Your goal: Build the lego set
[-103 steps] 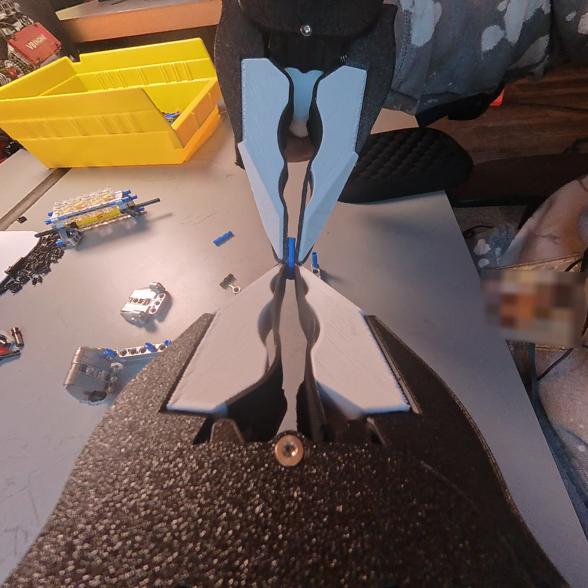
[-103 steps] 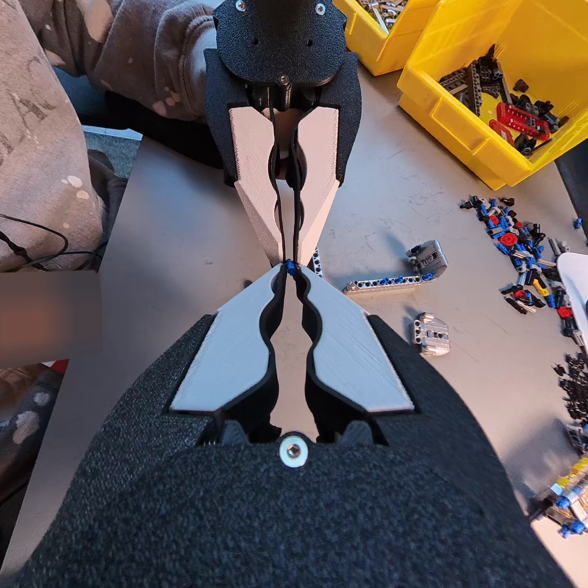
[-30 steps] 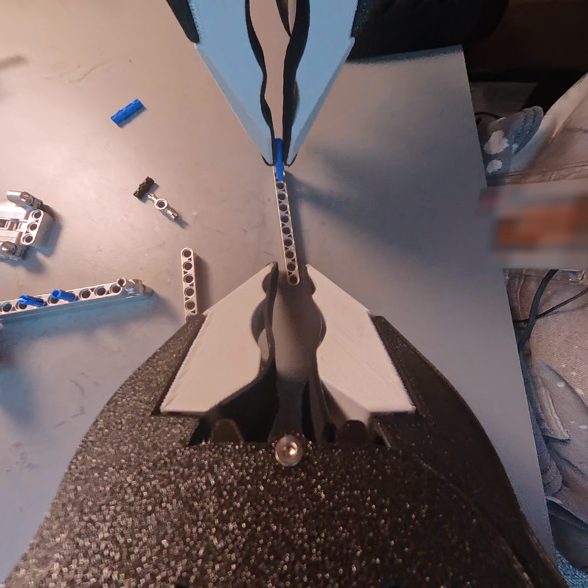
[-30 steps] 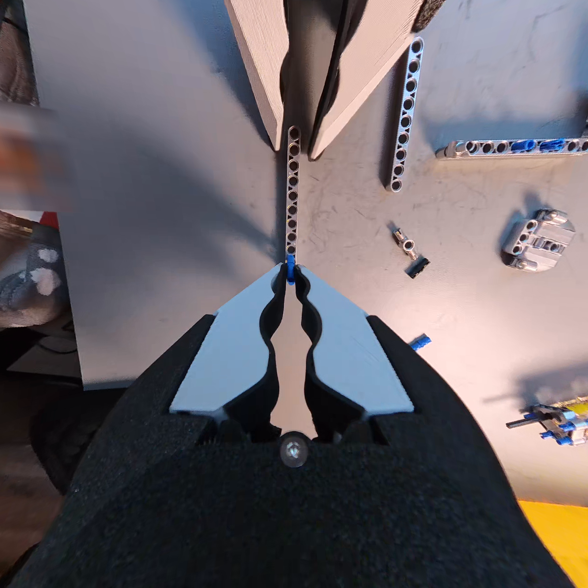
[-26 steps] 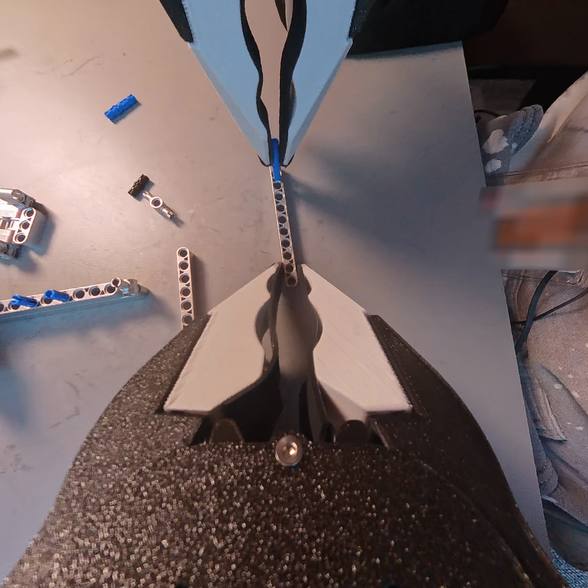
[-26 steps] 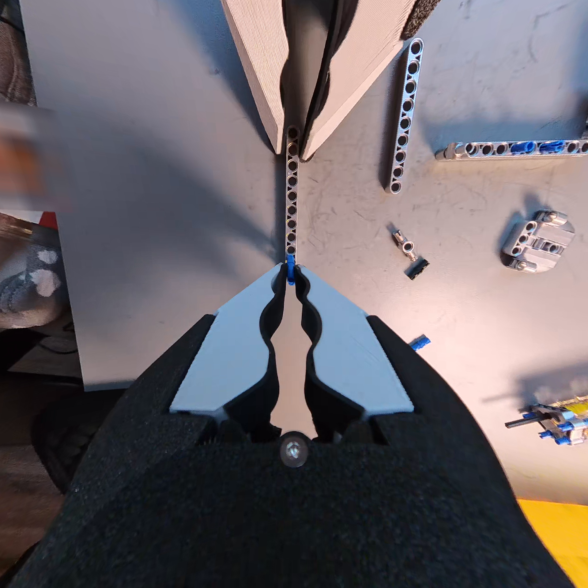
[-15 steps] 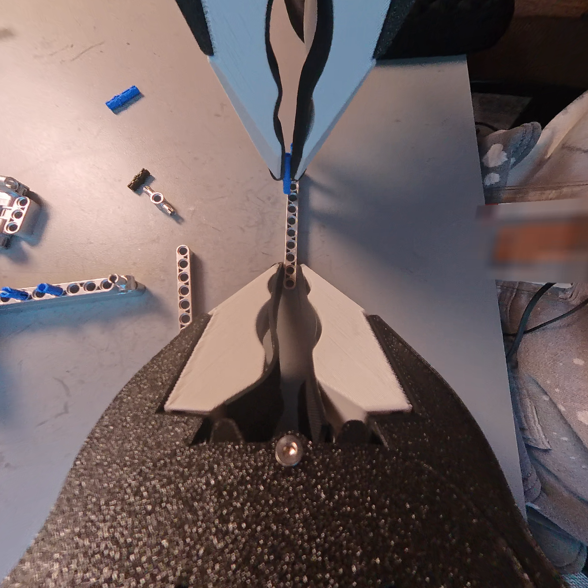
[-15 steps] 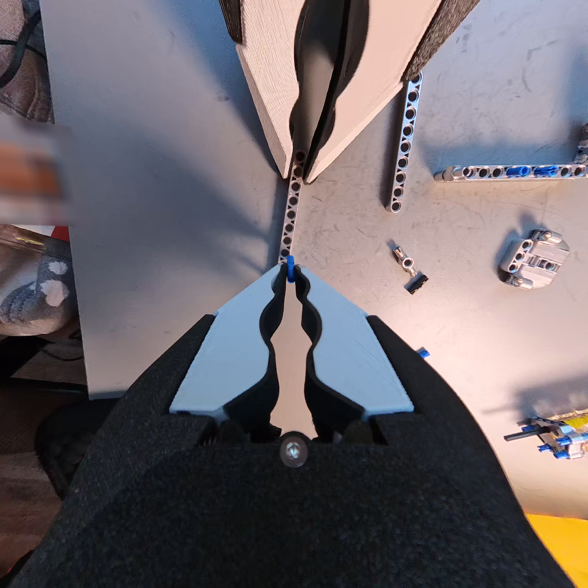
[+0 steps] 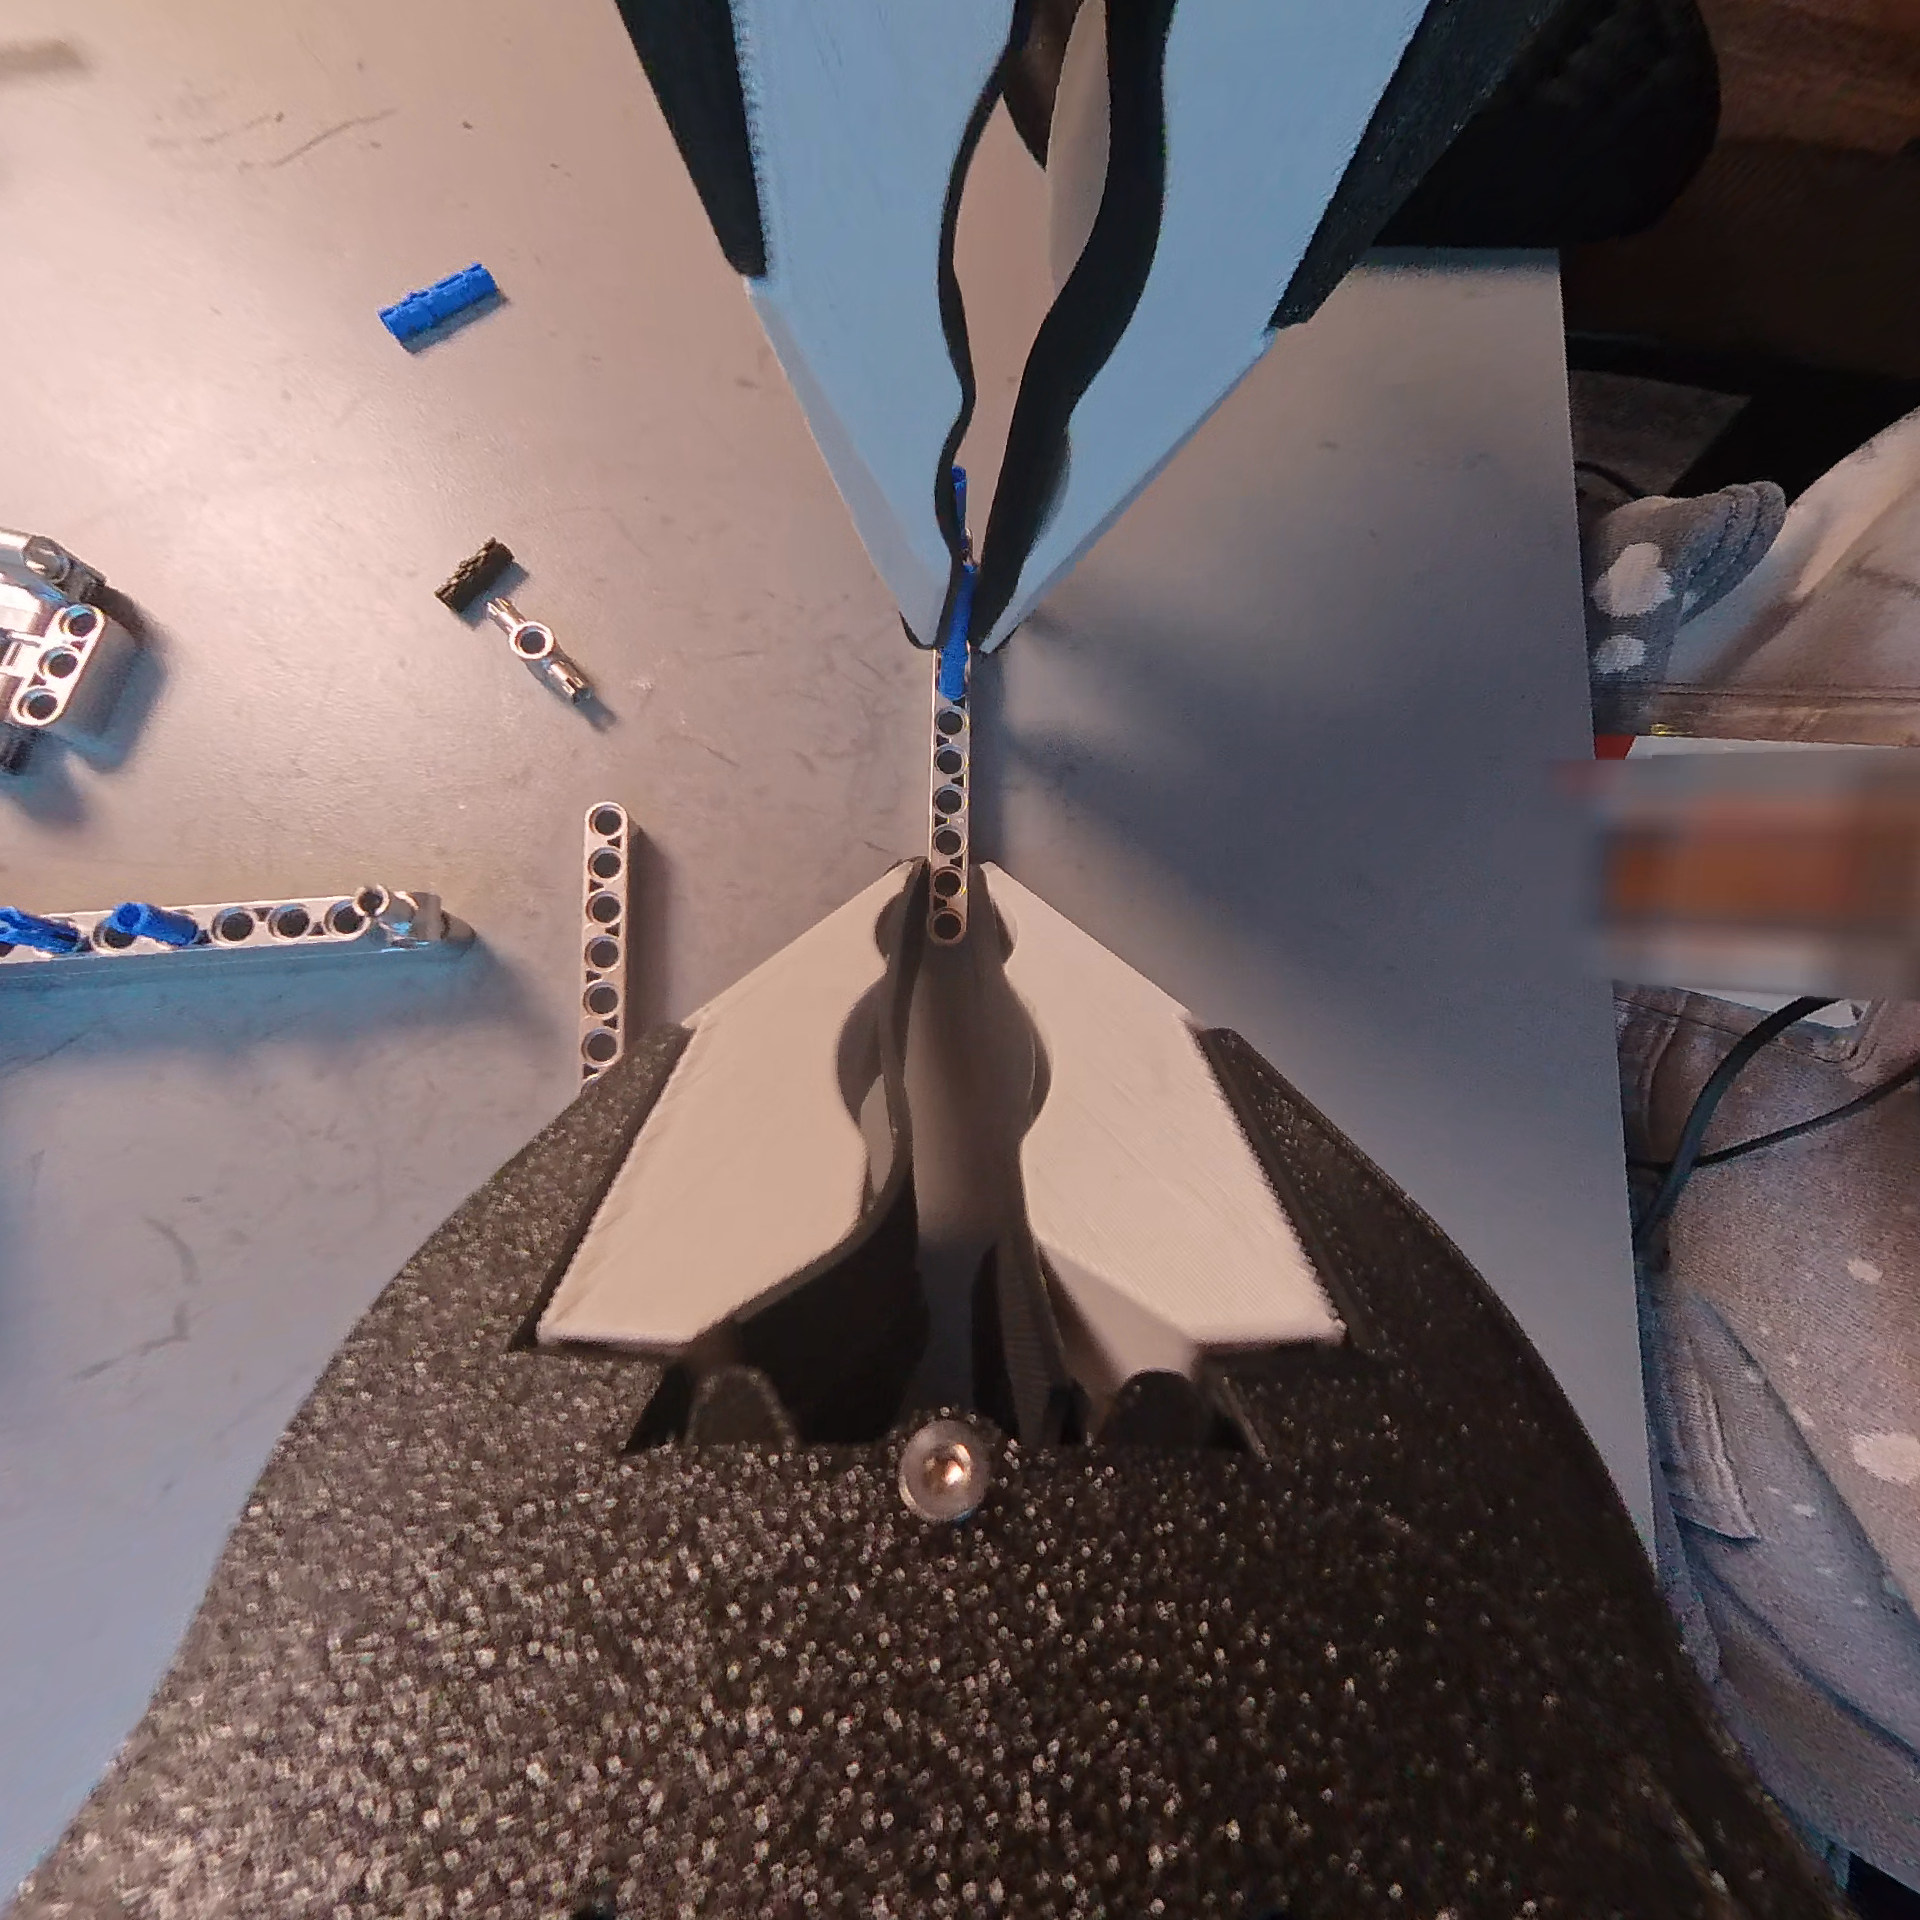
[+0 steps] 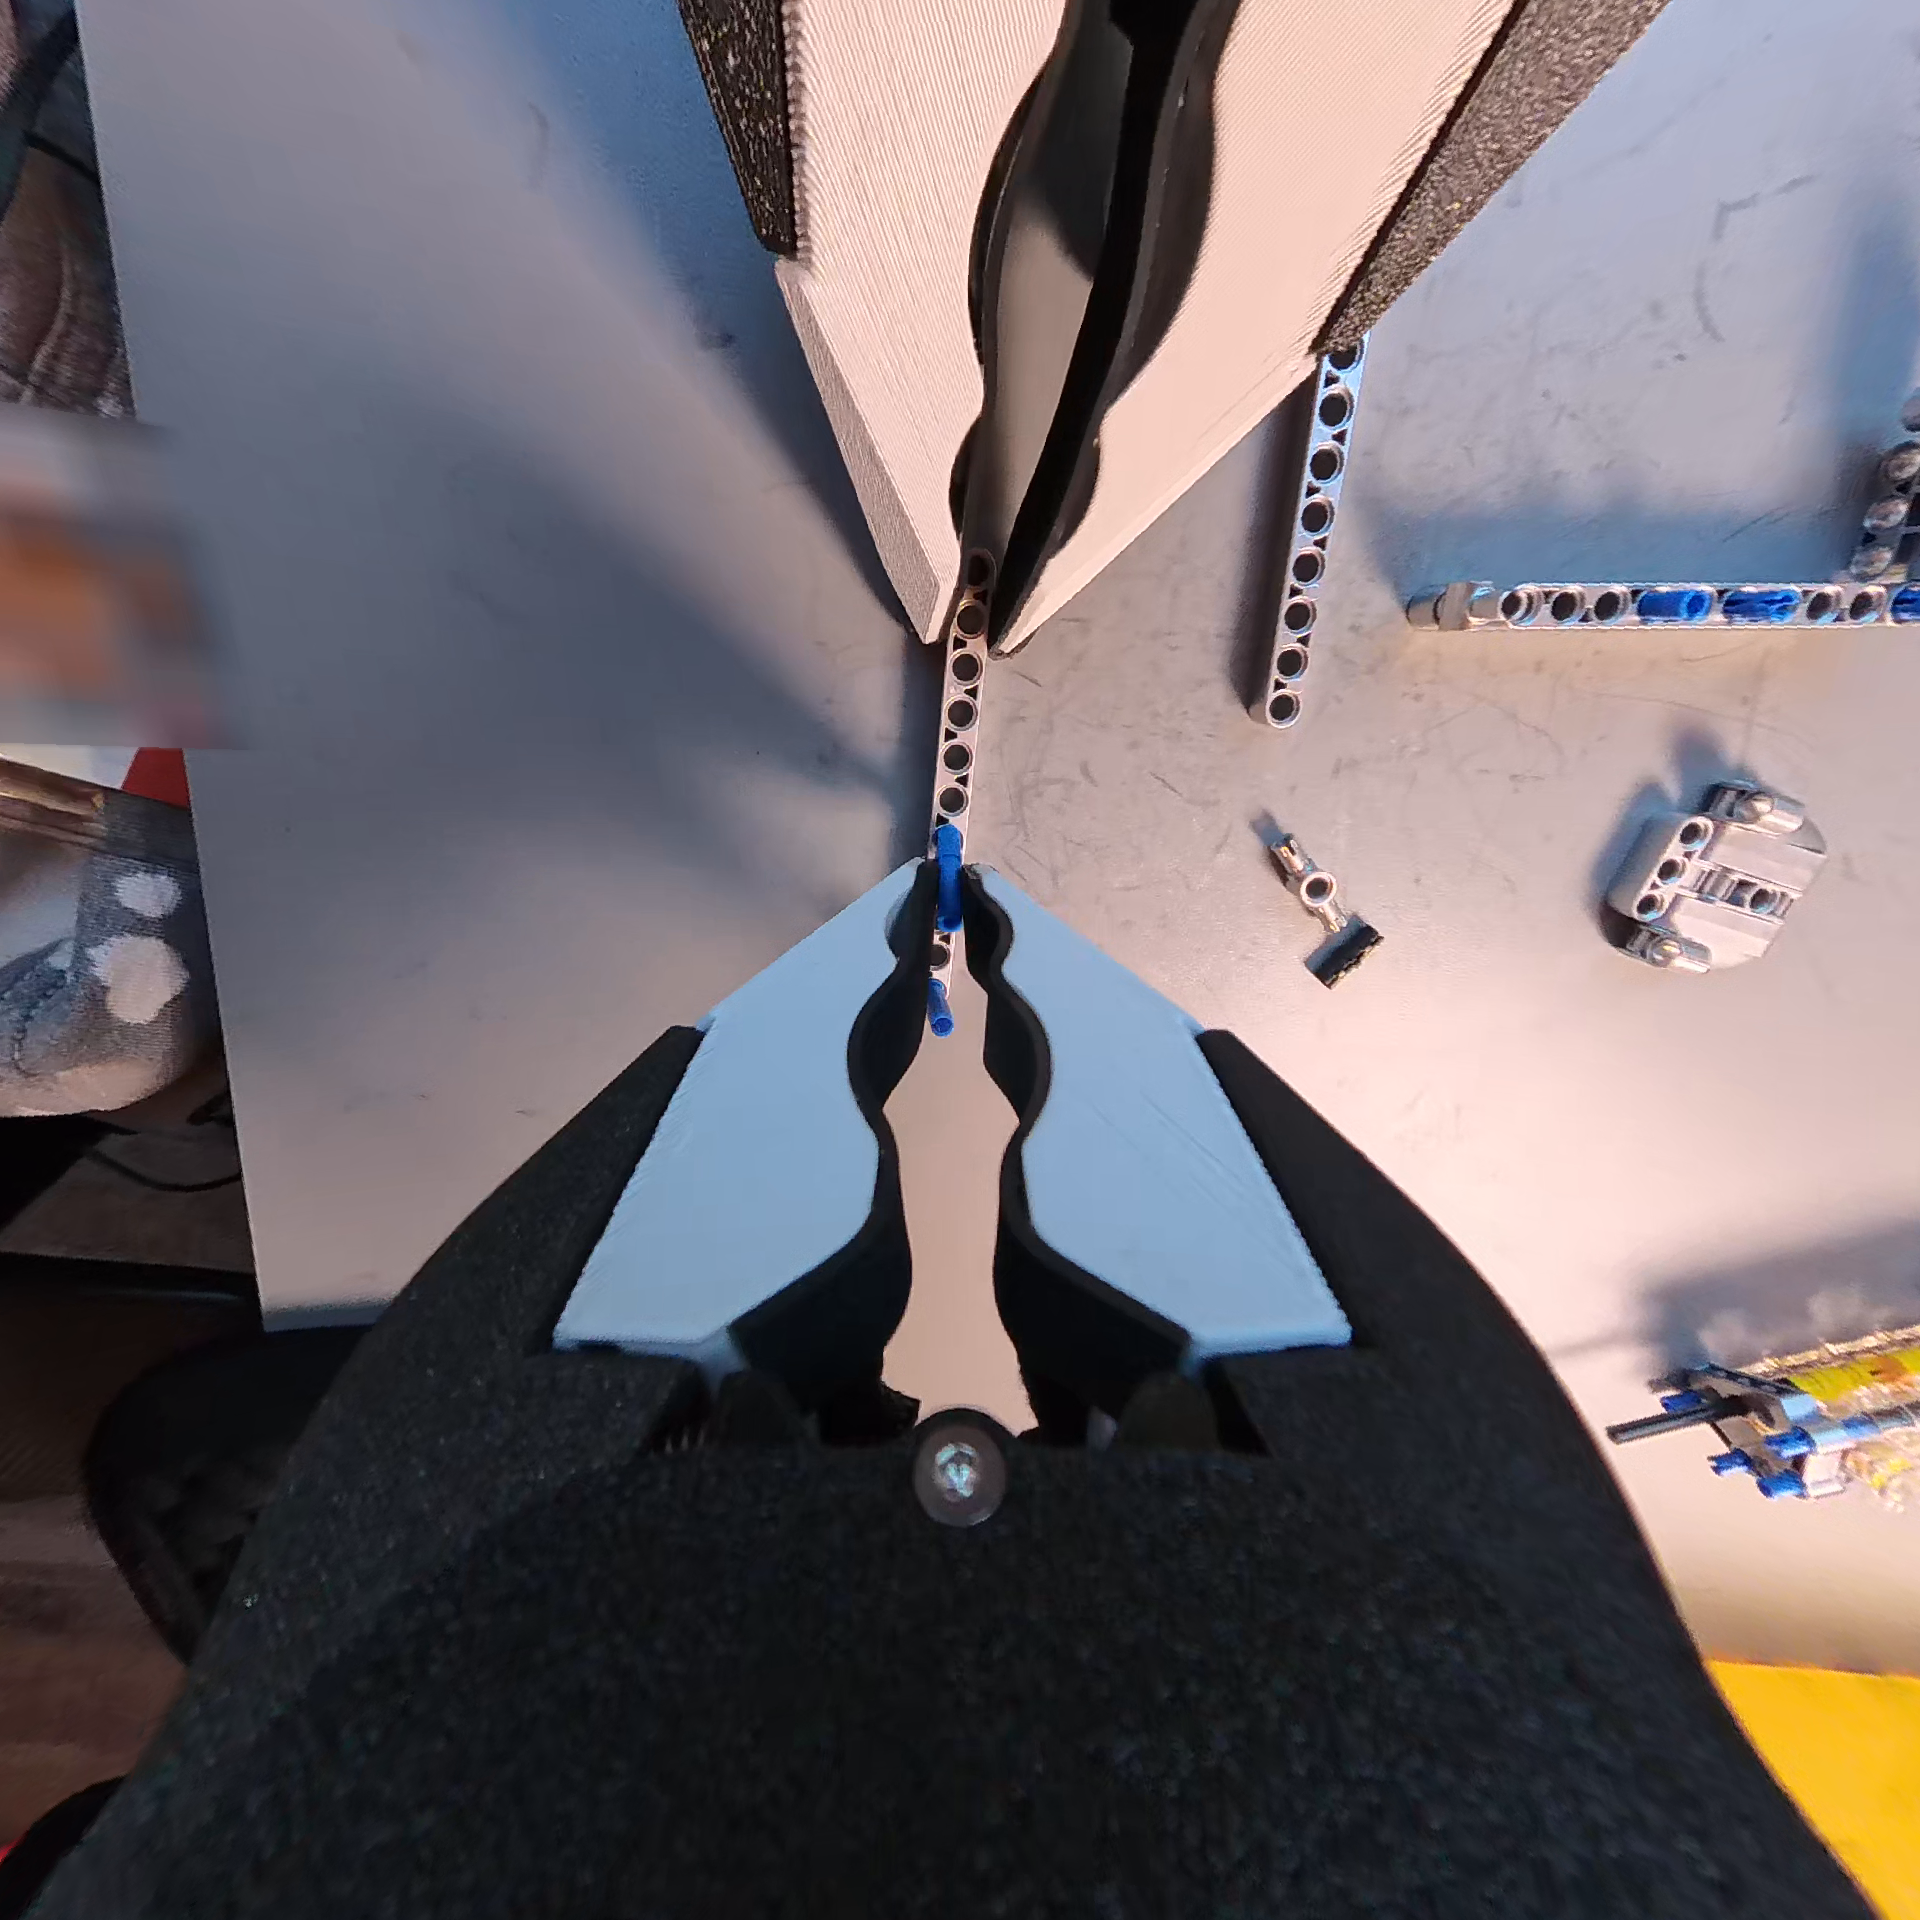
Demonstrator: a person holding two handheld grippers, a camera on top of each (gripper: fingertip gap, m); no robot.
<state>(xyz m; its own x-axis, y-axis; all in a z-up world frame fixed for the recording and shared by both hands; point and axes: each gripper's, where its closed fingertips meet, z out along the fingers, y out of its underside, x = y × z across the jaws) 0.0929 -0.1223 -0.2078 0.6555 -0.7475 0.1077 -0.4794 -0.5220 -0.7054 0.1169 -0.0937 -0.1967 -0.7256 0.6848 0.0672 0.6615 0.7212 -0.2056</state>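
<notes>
Over the grey table [image 9: 312, 1299] both my grippers meet nose to nose. My left gripper [image 9: 951, 894] is clenched on the near end of a thin grey holed beam [image 9: 951, 800]: light grey, narrow, a single row of round holes, held edge-up above the tabletop and running straight away from me. My right gripper [image 10: 943, 883] is clamped on a small blue pin [image 10: 945, 883], which sits at the beam's far end and looks pushed into an end hole; a short blue tip [image 10: 938, 1013] shows between the fingers behind it.

Other stuff lying flat on the table, left view: long grey beam with blue pins [image 9: 229, 930] at the left edge; shorter loose grey beam [image 9: 605, 935] just left of my fingers; chunky grey connector block [image 9: 52, 655] far left; small grey connector with a black pin [image 9: 514, 613]; loose blue pin [image 9: 442, 307] further off.

Right view adds a yellow-and-clear assembly with a black axle [image 10: 1808, 1423] at right and a yellow bin corner [image 10: 1829, 1797] bottom right.
</notes>
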